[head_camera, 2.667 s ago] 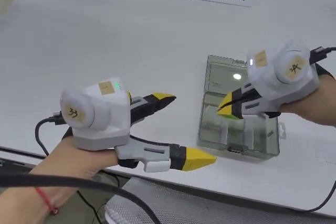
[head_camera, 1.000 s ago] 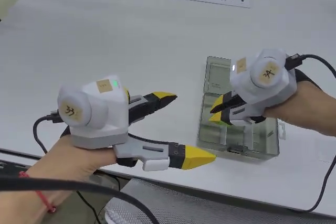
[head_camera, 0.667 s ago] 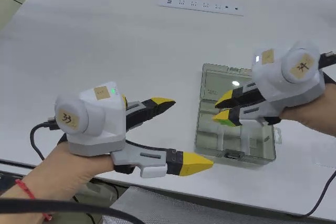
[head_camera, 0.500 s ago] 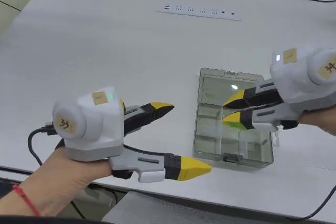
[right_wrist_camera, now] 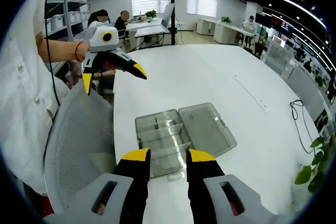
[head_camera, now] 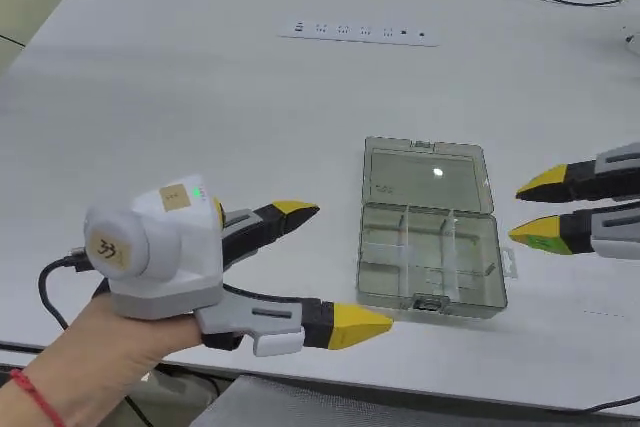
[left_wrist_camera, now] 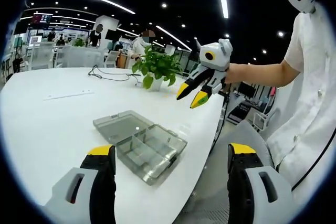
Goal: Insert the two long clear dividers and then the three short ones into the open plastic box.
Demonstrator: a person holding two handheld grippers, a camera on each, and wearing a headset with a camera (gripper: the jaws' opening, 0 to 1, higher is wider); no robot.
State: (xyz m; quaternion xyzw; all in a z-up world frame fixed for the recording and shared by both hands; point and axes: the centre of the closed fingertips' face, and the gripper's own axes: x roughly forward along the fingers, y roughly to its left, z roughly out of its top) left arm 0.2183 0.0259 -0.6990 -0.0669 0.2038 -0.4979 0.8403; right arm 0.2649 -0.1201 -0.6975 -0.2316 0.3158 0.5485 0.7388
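Plastic box [head_camera: 428, 175], centre frame, lid open: dividers [head_camera: 405, 244] appear seated, task likely done. Left gripper [head_camera: 345, 265] jaws wide, right gripper [head_camera: 516, 212] narrow; both empty.

The open clear plastic box [head_camera: 428, 237] lies on the white bench [head_camera: 200, 97], between left tool [head_camera: 348, 264] and right tool [head_camera: 516, 213]. A long white power strip [head_camera: 352, 30] lies behind it.

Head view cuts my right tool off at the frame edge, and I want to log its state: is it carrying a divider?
Observer: No. In the right gripper view the right tool has its jaws slightly apart with nothing between them.
Operator: Anything on the table past the box?
Observer: Yes. The left gripper view shows a potted plant standing on the table beyond the plastic box.
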